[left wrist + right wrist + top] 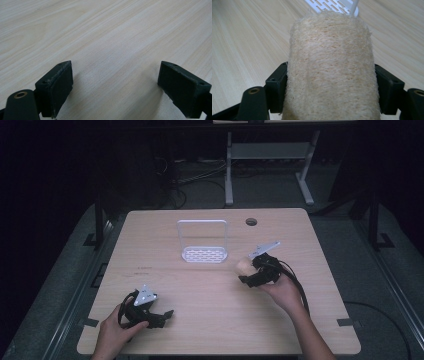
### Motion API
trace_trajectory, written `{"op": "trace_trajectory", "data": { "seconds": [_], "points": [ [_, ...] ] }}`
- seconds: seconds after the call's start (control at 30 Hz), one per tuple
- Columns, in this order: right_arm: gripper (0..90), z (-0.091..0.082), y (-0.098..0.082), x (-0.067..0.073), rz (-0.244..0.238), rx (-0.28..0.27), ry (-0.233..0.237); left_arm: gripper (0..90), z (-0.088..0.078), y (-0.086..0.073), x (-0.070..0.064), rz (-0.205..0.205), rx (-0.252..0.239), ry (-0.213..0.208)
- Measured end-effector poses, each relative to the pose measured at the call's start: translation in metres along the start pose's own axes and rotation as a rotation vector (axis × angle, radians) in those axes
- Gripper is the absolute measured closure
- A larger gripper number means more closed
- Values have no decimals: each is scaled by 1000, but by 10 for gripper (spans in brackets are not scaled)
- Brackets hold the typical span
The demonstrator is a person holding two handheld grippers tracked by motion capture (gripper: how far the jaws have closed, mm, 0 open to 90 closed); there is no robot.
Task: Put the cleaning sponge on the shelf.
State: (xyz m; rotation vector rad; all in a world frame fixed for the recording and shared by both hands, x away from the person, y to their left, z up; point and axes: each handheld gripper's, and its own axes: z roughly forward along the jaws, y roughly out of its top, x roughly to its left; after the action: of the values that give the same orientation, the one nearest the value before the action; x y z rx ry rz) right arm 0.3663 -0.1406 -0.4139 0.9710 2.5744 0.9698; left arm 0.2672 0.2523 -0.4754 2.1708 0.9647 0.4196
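Observation:
A tan loofah sponge (329,70) sits between the two black jaws of my right gripper (248,272), which press on both of its sides. In the high view the loofah (243,266) pokes out toward the left of that gripper, right of the table's middle. A white rack (203,241) with a slotted base and an upright wire frame stands just beyond it; its slotted base (332,5) peeks over the sponge's top. My left gripper (167,316) rests low at the front left, jaws wide apart over bare wood, with nothing between the pads (58,86).
The light wooden table (200,320) has a round cable hole (251,221) at its back right. Beyond the far edge stand the legs of a white desk frame (229,175) on a dark floor with cables.

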Motion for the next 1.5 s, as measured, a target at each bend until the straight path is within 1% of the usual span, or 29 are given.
{"op": "trace_trajectory", "data": {
  "seconds": [0.87,1.5],
  "points": [
    [267,23,33,4,-27,-6,43,120,0,0,0,0,1,-2],
    [267,36,52,9,-57,-10,49,120,0,0,0,1,2,-1]
  ]
}}
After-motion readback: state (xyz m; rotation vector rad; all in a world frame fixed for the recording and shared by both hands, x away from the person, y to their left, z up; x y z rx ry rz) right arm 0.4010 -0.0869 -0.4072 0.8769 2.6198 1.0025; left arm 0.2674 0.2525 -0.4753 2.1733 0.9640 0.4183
